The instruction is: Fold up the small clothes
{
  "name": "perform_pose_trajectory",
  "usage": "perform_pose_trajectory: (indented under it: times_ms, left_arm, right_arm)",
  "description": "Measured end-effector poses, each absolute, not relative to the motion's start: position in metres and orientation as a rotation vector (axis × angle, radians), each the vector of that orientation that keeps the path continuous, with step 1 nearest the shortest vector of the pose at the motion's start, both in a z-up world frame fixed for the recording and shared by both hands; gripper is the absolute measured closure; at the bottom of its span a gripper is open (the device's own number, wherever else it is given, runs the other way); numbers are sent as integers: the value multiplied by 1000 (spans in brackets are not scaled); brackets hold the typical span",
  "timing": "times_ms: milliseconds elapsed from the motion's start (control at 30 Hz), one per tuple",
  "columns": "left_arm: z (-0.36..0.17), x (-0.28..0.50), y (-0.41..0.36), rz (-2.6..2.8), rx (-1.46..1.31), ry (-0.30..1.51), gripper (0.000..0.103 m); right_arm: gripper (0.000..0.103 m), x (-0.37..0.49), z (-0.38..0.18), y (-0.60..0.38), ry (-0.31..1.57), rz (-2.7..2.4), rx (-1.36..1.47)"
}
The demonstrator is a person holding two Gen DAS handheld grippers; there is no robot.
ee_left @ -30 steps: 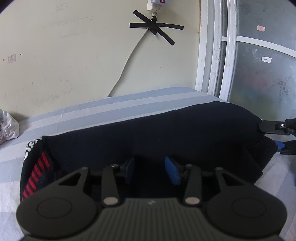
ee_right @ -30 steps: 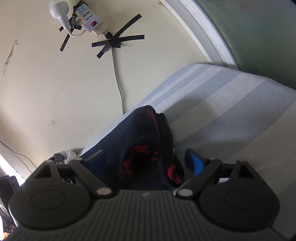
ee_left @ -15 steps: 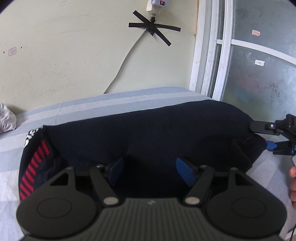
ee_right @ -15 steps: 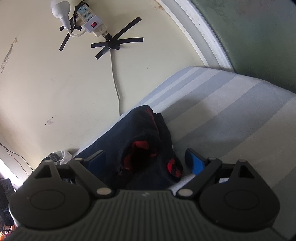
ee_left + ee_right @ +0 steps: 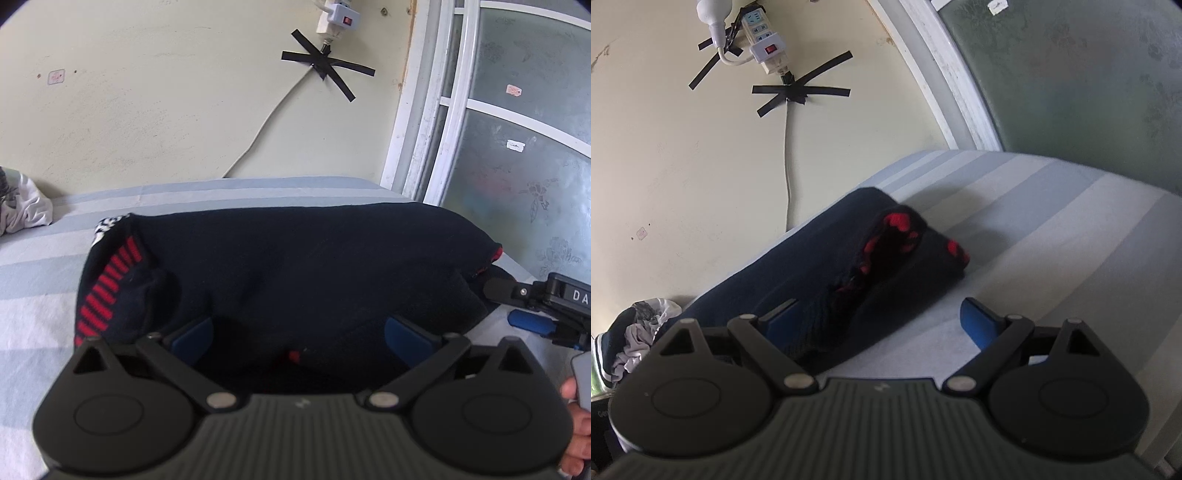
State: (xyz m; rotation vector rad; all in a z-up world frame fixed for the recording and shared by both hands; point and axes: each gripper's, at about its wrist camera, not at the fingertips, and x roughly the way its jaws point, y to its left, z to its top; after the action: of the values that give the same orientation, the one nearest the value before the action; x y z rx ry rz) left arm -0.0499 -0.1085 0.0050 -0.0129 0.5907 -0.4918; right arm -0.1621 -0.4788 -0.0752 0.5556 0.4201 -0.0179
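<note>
- My left gripper [image 5: 297, 338] sits bottom centre of its view, jaws wide apart, holding nothing.
- The dark garment [image 5: 295, 266] lies across the middle of the frame on the striped bed [image 5: 33, 280]. Looks soft, light and floppy; I'd pinch a folded edge, not the bulk.
- My right gripper [image 5: 879, 319] is spread open too, at the garment's red-patterned end.

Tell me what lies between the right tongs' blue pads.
In the right wrist view, the right tongs stand open: the dark garment's near end and bare striped sheet lie between the pads.
</note>
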Motion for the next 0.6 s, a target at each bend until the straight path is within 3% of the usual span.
perform_pose_trajectory:
  times_ms: [600]
  left_arm:
    - [7, -69, -75, -526, -78, 562, 0]
  right_arm:
    - [7, -134, -74, -475, 377, -173, 622]
